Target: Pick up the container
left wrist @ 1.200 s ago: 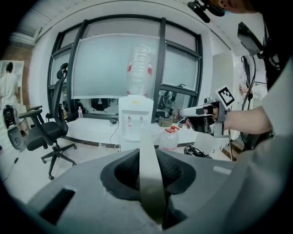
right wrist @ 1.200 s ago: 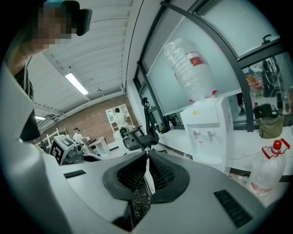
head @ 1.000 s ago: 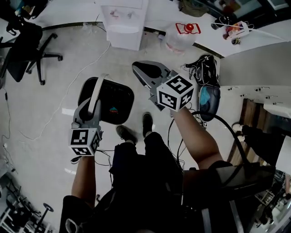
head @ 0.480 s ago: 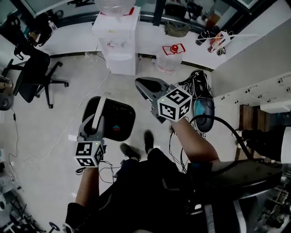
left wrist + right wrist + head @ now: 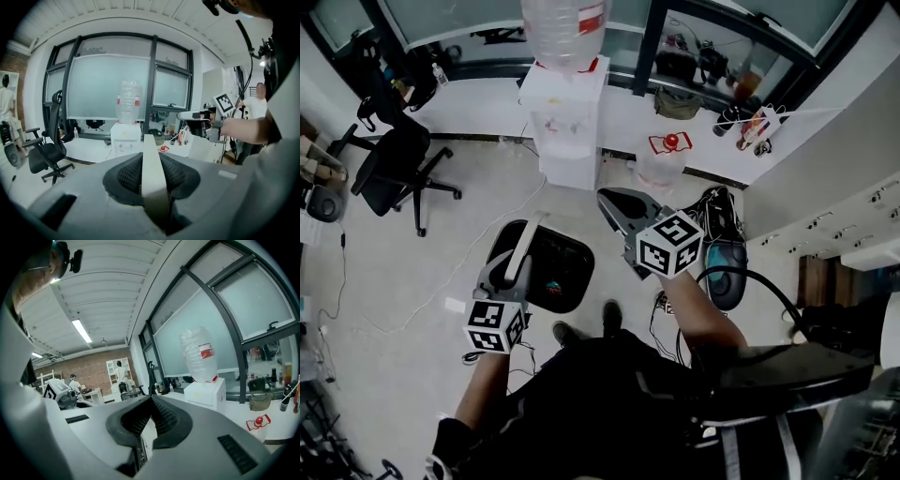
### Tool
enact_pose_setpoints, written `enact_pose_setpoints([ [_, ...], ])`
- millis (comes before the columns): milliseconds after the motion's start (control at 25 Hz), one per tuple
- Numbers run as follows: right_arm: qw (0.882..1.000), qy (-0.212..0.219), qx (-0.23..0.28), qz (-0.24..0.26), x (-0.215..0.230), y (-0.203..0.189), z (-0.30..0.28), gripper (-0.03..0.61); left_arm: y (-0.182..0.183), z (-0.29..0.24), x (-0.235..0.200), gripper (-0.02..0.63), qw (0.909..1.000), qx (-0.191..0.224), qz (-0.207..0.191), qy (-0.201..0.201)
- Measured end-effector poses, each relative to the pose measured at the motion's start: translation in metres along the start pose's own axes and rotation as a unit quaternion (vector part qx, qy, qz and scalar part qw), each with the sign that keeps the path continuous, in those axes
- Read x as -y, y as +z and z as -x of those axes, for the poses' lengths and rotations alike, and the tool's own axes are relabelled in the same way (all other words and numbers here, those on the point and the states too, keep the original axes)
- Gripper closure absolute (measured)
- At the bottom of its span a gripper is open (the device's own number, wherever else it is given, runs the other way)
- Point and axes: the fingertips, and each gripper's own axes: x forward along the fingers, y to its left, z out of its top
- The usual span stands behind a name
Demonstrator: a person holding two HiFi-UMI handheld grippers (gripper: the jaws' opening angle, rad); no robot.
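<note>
The black container (image 5: pixel 555 272) sits right at the tip of the left gripper (image 5: pixel 517 267). That gripper's jaws are clamped on a pale strip (image 5: pixel 152 178) standing upright between them, probably the container's handle or rim. The right gripper (image 5: pixel 617 202) is just beside the container but apart from it, its jaws together with nothing in them. The left forearm (image 5: pixel 483 380) and right forearm (image 5: pixel 701 314) reach forward, with the grippers pointing toward a water dispenser (image 5: pixel 567 122). The left gripper view does not show the container's black body.
</note>
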Motion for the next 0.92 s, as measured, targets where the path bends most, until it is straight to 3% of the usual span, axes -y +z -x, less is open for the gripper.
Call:
enact_pose_setpoints([
  [920,1.0,-0.003,0.004,0.018,-0.007,0.011,0.008,0.569,0.014,0.014,0.003,0.518,0.9997,0.021,-0.011,0.0],
])
